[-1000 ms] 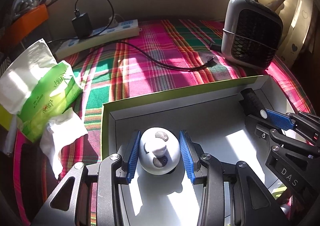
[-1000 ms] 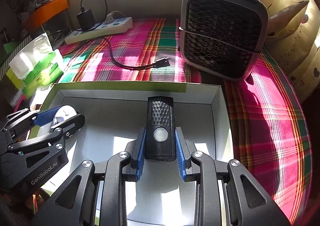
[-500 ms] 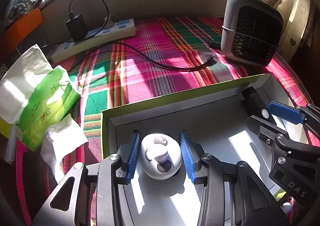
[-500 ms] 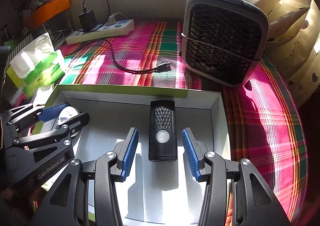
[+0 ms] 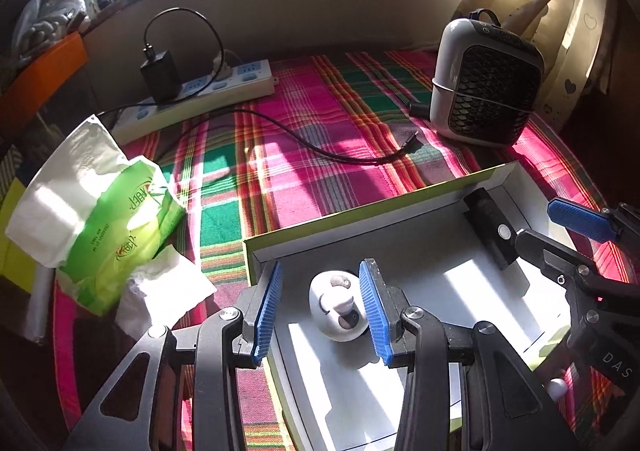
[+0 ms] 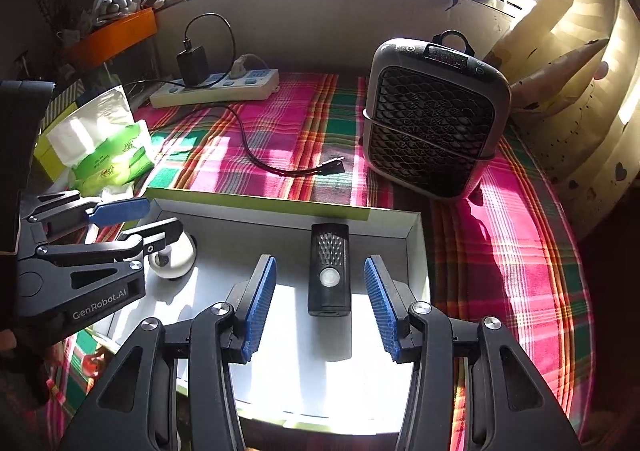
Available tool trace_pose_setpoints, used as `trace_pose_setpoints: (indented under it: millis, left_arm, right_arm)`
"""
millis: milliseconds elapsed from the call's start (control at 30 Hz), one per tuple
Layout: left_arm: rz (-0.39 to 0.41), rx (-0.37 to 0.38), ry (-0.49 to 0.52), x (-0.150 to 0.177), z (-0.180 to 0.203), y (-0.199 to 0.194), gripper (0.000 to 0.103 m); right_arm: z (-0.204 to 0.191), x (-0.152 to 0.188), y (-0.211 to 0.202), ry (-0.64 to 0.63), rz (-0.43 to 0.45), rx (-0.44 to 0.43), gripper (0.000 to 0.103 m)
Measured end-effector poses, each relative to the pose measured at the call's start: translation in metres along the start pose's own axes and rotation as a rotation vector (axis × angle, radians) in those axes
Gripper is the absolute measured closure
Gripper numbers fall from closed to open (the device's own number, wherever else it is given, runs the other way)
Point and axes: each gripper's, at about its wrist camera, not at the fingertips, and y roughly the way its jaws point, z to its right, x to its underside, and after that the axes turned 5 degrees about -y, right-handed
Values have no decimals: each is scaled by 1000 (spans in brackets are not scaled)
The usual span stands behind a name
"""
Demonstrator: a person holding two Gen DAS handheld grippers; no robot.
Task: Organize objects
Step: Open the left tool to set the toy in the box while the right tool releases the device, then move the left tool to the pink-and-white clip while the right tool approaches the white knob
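A: Where do you stand with the sorting?

B: By the look of it, both pieces are set down; your right gripper is spread, its blue pads clear of the black remote, which lies flat on the floor of the white box near the far wall; your left gripper is also parted, with a gap on either side of the white round gadget resting in the box.

A: So what next?

B: Probably lift both tongs straight clear without knocking either item; then look for whatever is left to sort.

A: Do the views differ?

B: The right view shows the remote's button and grille squarely; the left view shows the crumpled tissue beside the tissue pack, half hidden in the other.
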Motion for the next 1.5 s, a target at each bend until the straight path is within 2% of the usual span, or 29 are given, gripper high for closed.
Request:
trace_pose_setpoints:
  millis: [100,367,633,1000,1333,1400,1500]
  left_arm:
    - [12,23,-35,10,-8,-10,65]
    - [75,1,-69,42,-22,-40,65]
    - [112,18,-106,71,-33,-60,65]
    - [115,49,-146,104,-47,-71,65]
    - [89,125,-147,125,-45,-67,64]
    - [84,142,-150,128,-45,-66,63]
    - [81,165,-152,132,-45,-65,62]
  right_arm:
    - [0,5,-11,4,18,-6,56]
    - [4,27,-37,37,57,-40,56]
    - [1,50,-53,36,79,-42,56]
    - [-2,84,-61,31,71,-42,56]
    - [2,109,-57,88,44,-61,55]
    - [3,112,-56,90,38,-58,51]
    - [4,117,-54,93,31,-62,49]
